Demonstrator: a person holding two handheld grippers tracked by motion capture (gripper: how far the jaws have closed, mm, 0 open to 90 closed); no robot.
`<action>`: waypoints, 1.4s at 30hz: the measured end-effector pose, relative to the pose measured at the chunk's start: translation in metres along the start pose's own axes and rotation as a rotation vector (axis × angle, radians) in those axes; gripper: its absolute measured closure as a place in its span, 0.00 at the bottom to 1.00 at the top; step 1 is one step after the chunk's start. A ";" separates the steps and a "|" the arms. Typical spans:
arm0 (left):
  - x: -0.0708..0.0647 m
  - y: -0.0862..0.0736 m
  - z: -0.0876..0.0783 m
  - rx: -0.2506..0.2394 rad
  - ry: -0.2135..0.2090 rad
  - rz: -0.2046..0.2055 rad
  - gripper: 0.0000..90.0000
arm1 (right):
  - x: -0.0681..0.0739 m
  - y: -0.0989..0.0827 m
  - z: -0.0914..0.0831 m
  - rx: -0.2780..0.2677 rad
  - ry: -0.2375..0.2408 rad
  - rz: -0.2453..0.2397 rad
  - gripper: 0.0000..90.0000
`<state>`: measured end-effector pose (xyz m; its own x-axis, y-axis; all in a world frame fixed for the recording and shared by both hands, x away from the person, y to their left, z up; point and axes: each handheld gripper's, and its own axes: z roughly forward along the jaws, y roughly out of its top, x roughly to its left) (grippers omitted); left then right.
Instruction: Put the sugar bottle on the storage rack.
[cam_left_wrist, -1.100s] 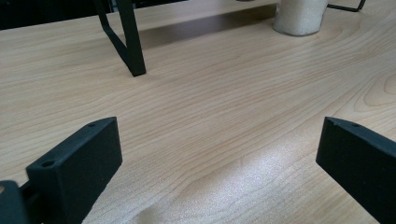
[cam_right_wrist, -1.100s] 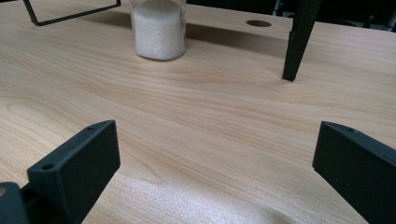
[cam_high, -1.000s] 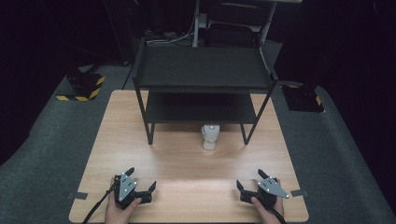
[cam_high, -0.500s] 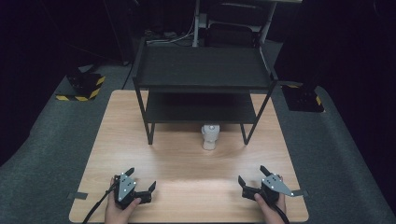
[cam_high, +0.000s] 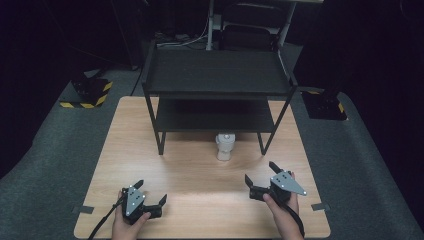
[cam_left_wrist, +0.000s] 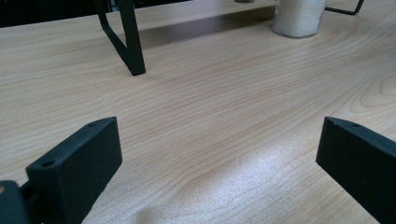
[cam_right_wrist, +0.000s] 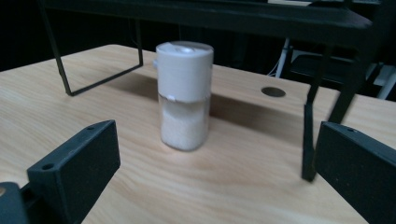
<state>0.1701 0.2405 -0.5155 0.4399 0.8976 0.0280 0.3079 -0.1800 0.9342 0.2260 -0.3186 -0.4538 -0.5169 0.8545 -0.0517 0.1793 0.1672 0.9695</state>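
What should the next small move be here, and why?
Probably ease the right claw forward toward the shaker. It stands upright on the table in front of the shelf, centred between the open jaws in the right gripper view, with bare wood between them. The left claw points at bare table.

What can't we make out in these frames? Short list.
- Shaker, left gripper view: top cut off by the frame edge.
- Shaker lid, right gripper view: blurred, openings unreadable.
- Rack's lower shelf, high view: rear hidden under the top shelf.
- Floor behind the table: too dark.
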 end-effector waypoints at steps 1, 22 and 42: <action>0.000 0.000 0.000 0.000 0.000 0.000 0.01 | 0.000 0.000 0.000 0.000 0.000 0.000 0.01; 0.003 -0.001 -0.001 -0.006 -0.015 -0.010 0.01 | 0.037 0.021 0.079 0.020 -0.019 -0.013 0.01; 0.005 -0.002 -0.002 -0.010 -0.023 -0.012 0.01 | 0.060 0.003 0.146 0.007 -0.133 0.016 0.11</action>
<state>0.1702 0.2461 -0.5168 0.4561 0.8899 0.0089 0.3049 -0.1657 0.9379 0.3180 -0.1953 -0.4890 -0.3987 0.9146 -0.0678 0.1928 0.1559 0.9688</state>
